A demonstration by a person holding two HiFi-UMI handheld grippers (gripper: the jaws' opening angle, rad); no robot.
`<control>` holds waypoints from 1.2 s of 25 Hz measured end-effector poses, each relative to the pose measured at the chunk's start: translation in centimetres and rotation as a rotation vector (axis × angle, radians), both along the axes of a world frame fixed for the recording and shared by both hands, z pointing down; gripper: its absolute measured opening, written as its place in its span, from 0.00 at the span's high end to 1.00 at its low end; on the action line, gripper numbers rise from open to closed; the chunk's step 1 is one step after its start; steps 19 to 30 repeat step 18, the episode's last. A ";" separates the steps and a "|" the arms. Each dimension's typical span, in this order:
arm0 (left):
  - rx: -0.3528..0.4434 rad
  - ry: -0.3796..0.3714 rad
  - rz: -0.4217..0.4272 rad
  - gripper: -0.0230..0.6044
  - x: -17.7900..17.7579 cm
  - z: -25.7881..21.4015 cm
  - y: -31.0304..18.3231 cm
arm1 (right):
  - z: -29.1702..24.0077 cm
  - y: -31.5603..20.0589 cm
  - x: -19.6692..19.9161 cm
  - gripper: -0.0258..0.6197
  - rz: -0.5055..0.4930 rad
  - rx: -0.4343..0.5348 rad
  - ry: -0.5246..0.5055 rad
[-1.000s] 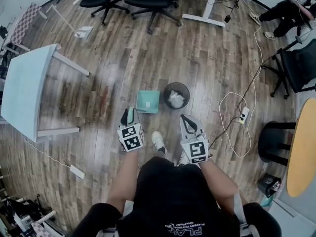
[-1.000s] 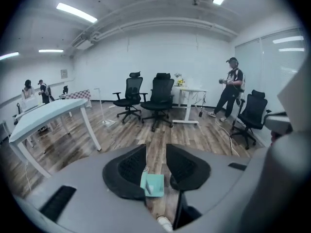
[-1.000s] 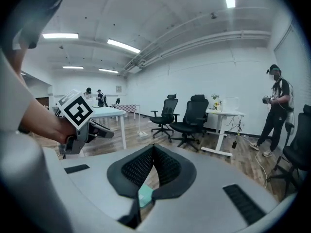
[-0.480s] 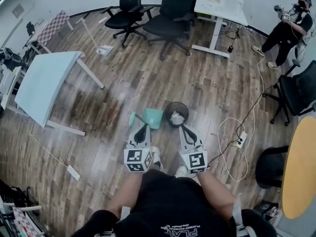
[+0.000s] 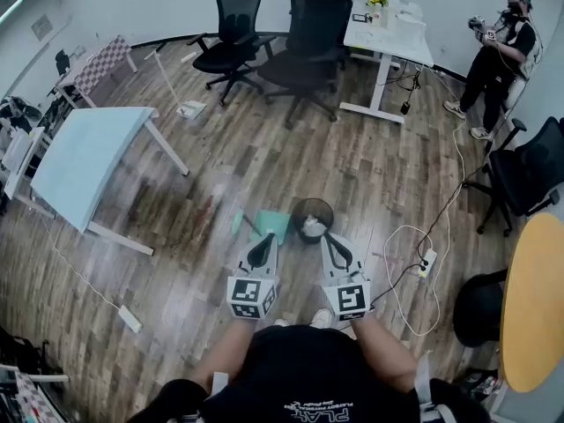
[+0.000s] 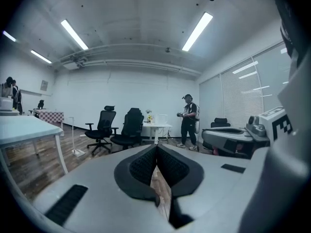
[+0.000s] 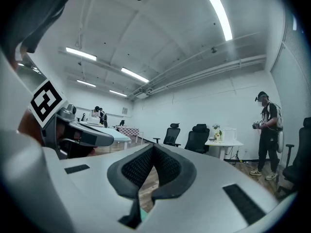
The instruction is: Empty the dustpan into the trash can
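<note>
We stand in an office room with a wood-plank floor [image 5: 370, 166], black chairs [image 5: 231, 38] and a white desk [image 5: 392, 26] at the far side, and a pale blue table [image 5: 88, 161] at our left. A person [image 5: 495, 55] stands in the far right corner. White cables [image 5: 414, 236] loop over the floor at our right.

The teal dustpan [image 5: 270, 224] lies flat on the floor, just left of the round black trash can [image 5: 297, 213], which has crumpled white paper [image 5: 314, 228] in it.

Our left gripper [image 5: 262, 248] is held above the floor, nearly level, jaws pressed together with nothing between them. Our right gripper [image 5: 336, 250] is beside it, also level, its jaws closed tip to tip and empty. Neither one touches the dustpan.
</note>
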State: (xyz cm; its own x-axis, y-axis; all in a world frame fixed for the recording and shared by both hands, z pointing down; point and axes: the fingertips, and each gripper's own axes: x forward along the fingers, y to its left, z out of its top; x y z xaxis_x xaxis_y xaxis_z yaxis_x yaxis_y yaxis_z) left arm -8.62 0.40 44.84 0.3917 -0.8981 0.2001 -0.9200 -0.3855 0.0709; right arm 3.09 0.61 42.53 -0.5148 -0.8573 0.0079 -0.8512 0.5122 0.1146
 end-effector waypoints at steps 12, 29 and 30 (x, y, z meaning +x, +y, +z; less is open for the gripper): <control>0.010 -0.002 0.087 0.93 -2.9 -1.0 2.0 | -2.2 3.7 -3.9 0.94 0.048 0.069 -0.014; 0.022 -0.004 0.081 0.92 -5.2 -1.7 2.6 | -2.7 4.5 -5.8 0.94 0.044 0.089 0.012; 0.022 -0.004 0.081 0.92 -5.2 -1.7 2.6 | -2.7 4.5 -5.8 0.94 0.044 0.089 0.012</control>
